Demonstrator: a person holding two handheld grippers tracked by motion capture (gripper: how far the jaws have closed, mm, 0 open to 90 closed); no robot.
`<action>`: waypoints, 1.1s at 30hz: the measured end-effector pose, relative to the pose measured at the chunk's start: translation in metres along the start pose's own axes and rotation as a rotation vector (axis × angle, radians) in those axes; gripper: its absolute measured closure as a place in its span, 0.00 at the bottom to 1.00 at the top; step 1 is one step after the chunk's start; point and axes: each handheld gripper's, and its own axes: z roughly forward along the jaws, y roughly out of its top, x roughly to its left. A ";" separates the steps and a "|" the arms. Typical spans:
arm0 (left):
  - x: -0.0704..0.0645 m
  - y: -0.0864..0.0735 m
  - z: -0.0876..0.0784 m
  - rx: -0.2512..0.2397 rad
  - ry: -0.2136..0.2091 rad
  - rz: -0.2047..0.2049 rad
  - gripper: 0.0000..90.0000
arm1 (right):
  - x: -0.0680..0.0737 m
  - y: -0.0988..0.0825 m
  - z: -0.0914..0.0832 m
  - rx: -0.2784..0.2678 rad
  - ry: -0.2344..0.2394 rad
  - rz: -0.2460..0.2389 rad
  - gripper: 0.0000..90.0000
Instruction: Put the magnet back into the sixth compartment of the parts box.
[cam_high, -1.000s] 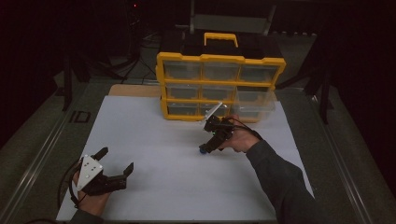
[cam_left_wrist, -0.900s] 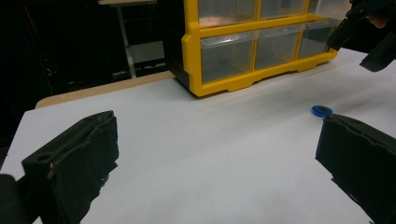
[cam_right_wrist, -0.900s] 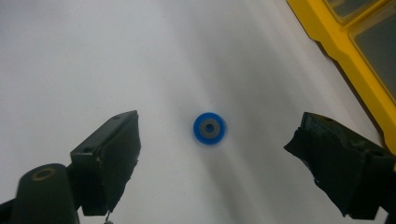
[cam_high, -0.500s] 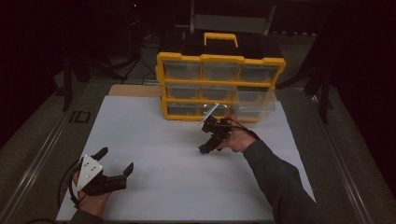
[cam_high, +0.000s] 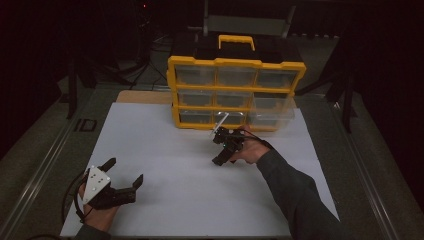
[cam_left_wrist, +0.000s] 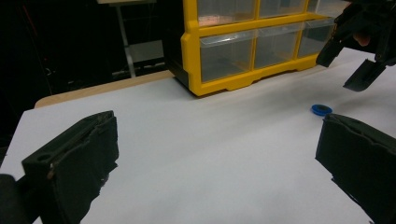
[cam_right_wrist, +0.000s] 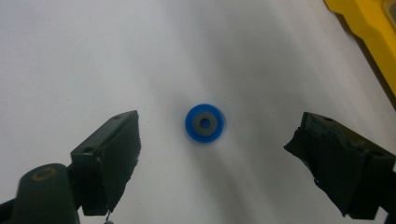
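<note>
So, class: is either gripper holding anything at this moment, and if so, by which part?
Nothing is held. The right gripper is open above the blue ring lying on the white sheet; the left gripper is open too.

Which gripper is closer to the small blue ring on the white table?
Right. The right gripper hangs open just above the blue ring, its fingers on either side. The left gripper rests open near the front left of the table, far from the ring.

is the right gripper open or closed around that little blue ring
Open. The right gripper has its jaws spread wide on either side of the blue ring, which lies flat on the white table, untouched.
</note>
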 end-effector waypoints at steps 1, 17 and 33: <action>0.000 0.000 0.000 0.000 0.000 0.000 0.00 | 0.000 0.000 0.000 0.000 0.000 0.000 0.16; 0.001 0.000 -0.001 -0.004 0.003 -0.002 0.00 | 0.003 0.005 0.019 0.037 0.016 0.013 0.16; 0.001 0.000 -0.001 -0.002 0.003 0.000 0.00 | 0.004 0.007 0.030 0.081 0.028 0.051 0.17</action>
